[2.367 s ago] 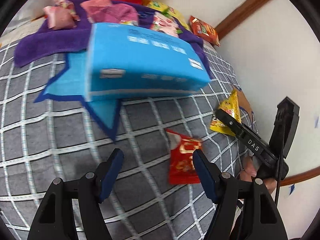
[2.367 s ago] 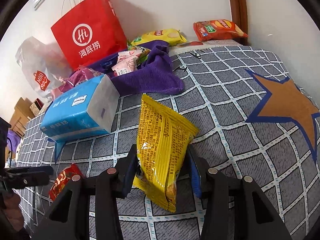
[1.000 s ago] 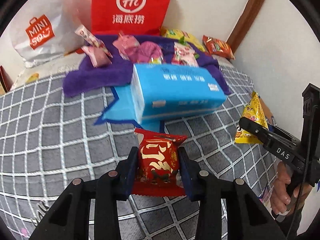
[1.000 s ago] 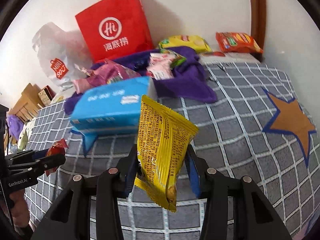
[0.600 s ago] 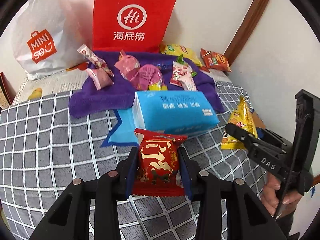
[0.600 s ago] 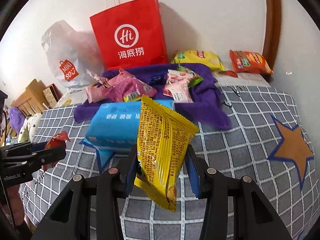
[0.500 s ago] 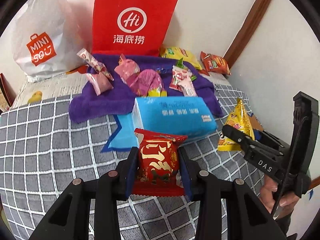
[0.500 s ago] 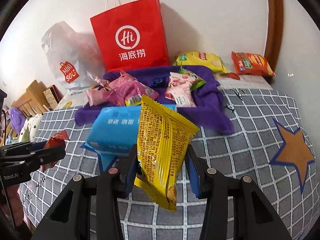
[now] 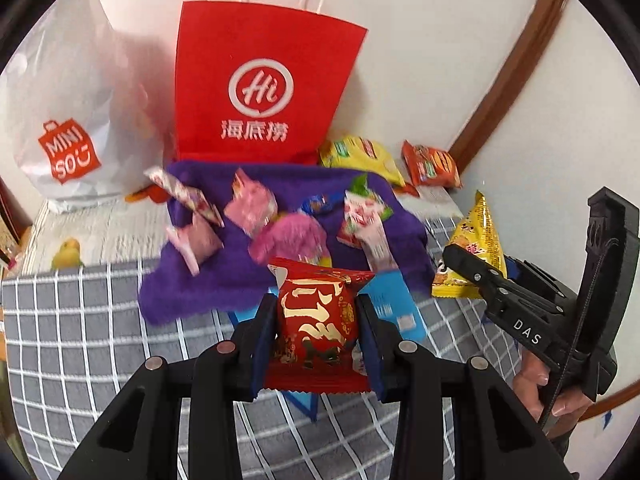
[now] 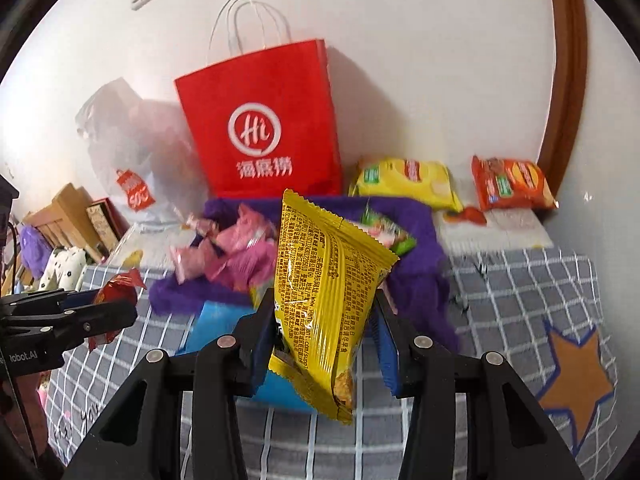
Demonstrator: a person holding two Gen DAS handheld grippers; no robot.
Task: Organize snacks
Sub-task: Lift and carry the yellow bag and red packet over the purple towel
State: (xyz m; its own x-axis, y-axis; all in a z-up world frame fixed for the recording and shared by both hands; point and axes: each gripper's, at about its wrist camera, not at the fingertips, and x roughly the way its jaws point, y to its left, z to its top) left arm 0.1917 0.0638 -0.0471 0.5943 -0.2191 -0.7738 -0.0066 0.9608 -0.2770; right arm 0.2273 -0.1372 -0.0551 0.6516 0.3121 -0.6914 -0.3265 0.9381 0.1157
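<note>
My left gripper (image 9: 316, 312) is shut on a red snack packet (image 9: 316, 322) and holds it above the bed. My right gripper (image 10: 324, 320) is shut on a yellow snack packet (image 10: 324, 280), also lifted; it shows in the left wrist view (image 9: 478, 248) at the right. A purple towel (image 9: 280, 276) at the back holds several pink and white snack packets (image 9: 250, 208). A red paper bag (image 9: 260, 88) stands upright behind the towel.
A blue tissue pack (image 9: 394, 304) lies in front of the towel. A white plastic bag (image 9: 68, 128) stands left of the red bag. A yellow chip bag (image 10: 408, 180) and an orange snack bag (image 10: 512, 182) lie against the wall. The bedspread (image 10: 540, 292) is grey checked.
My left gripper closed on the red packet and lifted it. Both grippers have risen and moved toward the red bag, each with its packet.
</note>
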